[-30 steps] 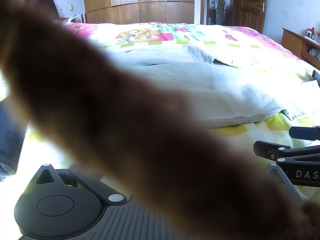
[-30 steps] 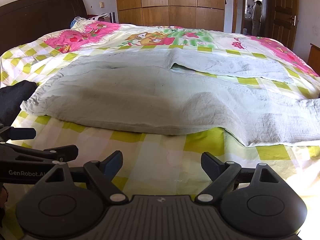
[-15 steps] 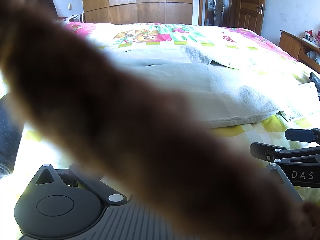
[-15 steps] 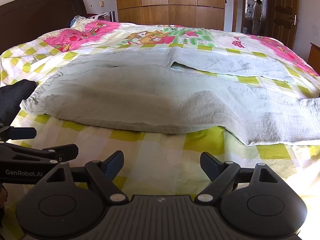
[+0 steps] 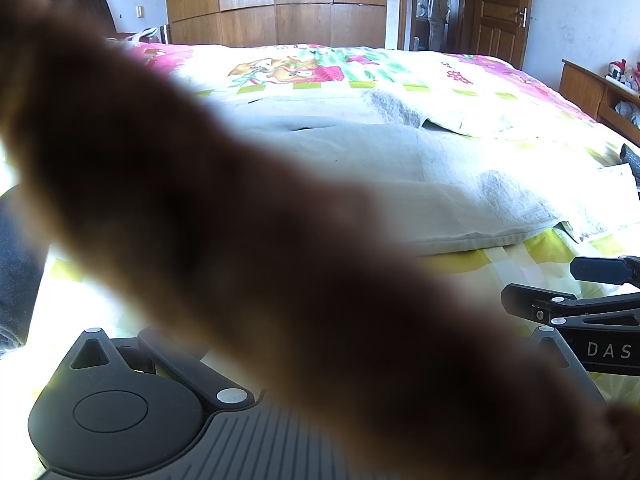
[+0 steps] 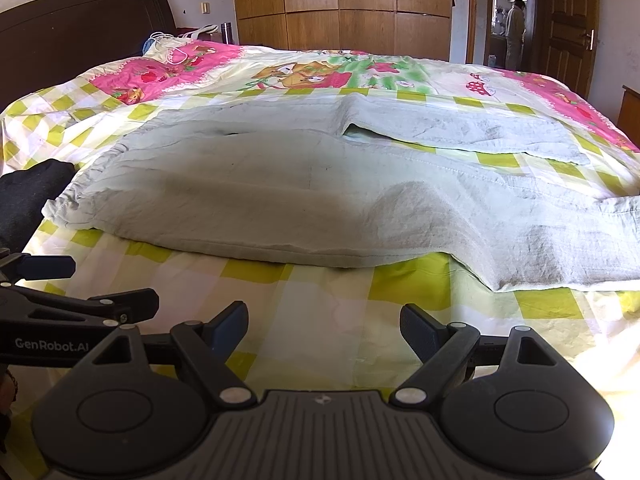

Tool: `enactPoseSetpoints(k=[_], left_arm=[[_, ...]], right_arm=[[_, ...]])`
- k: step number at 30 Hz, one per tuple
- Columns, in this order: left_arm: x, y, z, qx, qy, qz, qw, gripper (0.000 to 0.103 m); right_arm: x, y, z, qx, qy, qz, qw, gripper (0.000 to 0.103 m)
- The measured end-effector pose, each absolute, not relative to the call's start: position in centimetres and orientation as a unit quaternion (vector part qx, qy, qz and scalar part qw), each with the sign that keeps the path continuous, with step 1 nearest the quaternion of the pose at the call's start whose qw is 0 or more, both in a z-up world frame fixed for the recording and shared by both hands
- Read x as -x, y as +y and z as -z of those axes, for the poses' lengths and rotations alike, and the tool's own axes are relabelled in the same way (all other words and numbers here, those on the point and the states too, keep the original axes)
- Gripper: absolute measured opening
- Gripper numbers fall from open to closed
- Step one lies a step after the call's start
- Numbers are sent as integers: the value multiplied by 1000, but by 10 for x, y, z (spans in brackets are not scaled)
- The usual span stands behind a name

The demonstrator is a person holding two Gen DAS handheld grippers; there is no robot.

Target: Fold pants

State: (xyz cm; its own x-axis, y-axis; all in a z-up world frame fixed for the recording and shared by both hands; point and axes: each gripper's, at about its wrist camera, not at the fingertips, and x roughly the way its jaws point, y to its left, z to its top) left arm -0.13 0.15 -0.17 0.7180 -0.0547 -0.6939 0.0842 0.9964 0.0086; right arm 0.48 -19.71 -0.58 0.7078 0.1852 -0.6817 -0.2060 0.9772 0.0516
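Pale grey-green pants [image 6: 280, 192] lie spread flat on the bed, waistband [image 6: 64, 208] to the left and both legs running right; they also show in the left wrist view as pants [image 5: 460, 168]. My right gripper [image 6: 324, 320] hovers open and holds nothing, over the checked bedspread just short of the pants' near edge. Beside it on the left is my left gripper [image 6: 112, 286], fingers apart and holding nothing. A blurred brown shape [image 5: 240, 240], close to the lens, covers most of the left wrist view and hides that gripper's own fingertips. The right gripper [image 5: 548, 284] shows at that view's right edge.
The yellow-green checked bedspread [image 6: 320, 292] covers the bed, with pink cartoon print further back. A dark cloth [image 6: 28, 192] lies by the waistband. Behind are a dark headboard [image 6: 80, 32], a wooden wardrobe [image 6: 340, 4], a person in the doorway [image 6: 514, 32] and a wooden cabinet [image 5: 592, 88].
Both views have drifted only slightly. The pants lie as before and both grippers hold their spread.
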Motion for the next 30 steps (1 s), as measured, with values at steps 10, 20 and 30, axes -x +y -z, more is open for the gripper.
enactPoseSetpoints(k=[10, 20, 30], left_arm=[[3, -2, 0, -27, 369, 49, 928, 103], [2, 0, 1, -26, 369, 44, 928, 103], [1, 3, -1, -23, 362, 47, 931, 103]], right_arm=[[-5, -197, 6, 15, 368, -105, 924, 92], [-4, -198, 5, 15, 366, -109, 924, 92], [-4, -197, 2, 13, 363, -113, 925, 91]])
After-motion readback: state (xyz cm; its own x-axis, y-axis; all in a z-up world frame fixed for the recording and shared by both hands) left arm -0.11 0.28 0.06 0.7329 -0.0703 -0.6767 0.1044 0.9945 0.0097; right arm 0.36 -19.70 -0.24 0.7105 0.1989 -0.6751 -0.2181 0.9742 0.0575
